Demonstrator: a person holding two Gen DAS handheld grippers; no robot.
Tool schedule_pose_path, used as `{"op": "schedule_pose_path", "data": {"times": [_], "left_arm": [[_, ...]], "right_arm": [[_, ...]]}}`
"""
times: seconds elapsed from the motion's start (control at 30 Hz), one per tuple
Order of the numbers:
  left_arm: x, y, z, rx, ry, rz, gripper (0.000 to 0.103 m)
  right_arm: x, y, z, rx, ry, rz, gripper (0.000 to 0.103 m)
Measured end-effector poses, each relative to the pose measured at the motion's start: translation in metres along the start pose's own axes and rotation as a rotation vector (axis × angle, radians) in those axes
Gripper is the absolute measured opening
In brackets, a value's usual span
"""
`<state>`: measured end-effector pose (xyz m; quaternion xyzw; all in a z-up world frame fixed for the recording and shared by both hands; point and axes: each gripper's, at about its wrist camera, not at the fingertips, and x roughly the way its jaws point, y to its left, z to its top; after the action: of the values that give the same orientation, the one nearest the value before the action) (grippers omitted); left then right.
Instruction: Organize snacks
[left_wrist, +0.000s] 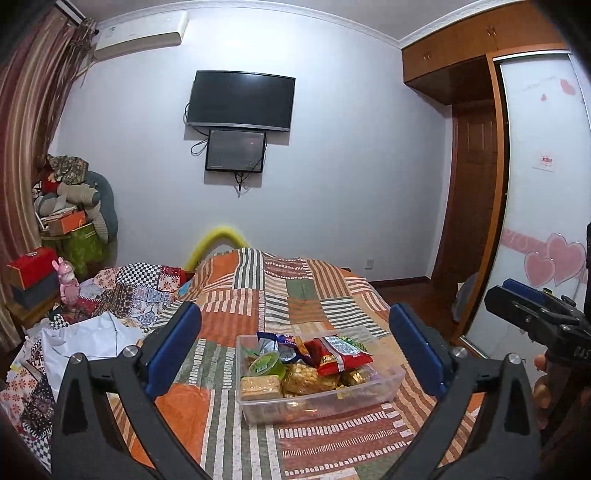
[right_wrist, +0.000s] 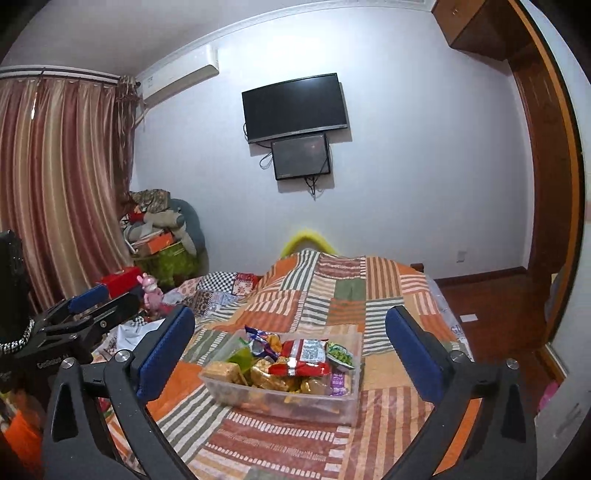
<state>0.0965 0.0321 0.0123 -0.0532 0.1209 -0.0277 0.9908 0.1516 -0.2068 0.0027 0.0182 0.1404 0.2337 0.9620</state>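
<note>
Sitting on the patchwork bedspread (left_wrist: 236, 295) is a clear plastic tub (left_wrist: 384, 387) heaped with snacks, and it lies ahead of both pairs of tongs with neither touching it. Left tongs (left_wrist: 295, 350) stand wide apart, their blue pads to either side of the tub in the left wrist view, with nothing between them but the bed and the tub beyond. Right tongs (right_wrist: 290, 356) are likewise spread wide and empty; they also show at the right edge of the left view, where a few white letters on the black body are too cut off to read.

On top of the heap lies a red packet (left_wrist: 340, 354) with a white printed panel and a yellow brand name, both too small and blurred to make out. Beside it are a green jelly cup (left_wrist: 264, 363) with an unreadable lid label, a blue wrapper (left_wrist: 280, 343), gold-wrapped pieces (left_wrist: 303, 380) and a block of biscuits (left_wrist: 260, 387) against the near left wall. From the right wrist view a small green pack (right_wrist: 341, 356) showing peas rests on the tub's far right rim.

White lettering on the left tongs' body, seen in the right view, begins "Gen" but the rest is unclear. A dark television (left_wrist: 240, 101) hangs on the wall with a smaller screen (left_wrist: 235, 150) just below it
</note>
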Motion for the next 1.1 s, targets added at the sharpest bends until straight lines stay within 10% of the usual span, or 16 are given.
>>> {"op": "schedule_pose_path", "data": {"times": [1.1], "left_arm": [[-0.001, -0.009, -0.012, 0.021, -0.007, 0.013, 0.103]], "right_arm": [[-0.006, 0.009, -0.013, -0.036, 0.010, -0.009, 0.103]]}}
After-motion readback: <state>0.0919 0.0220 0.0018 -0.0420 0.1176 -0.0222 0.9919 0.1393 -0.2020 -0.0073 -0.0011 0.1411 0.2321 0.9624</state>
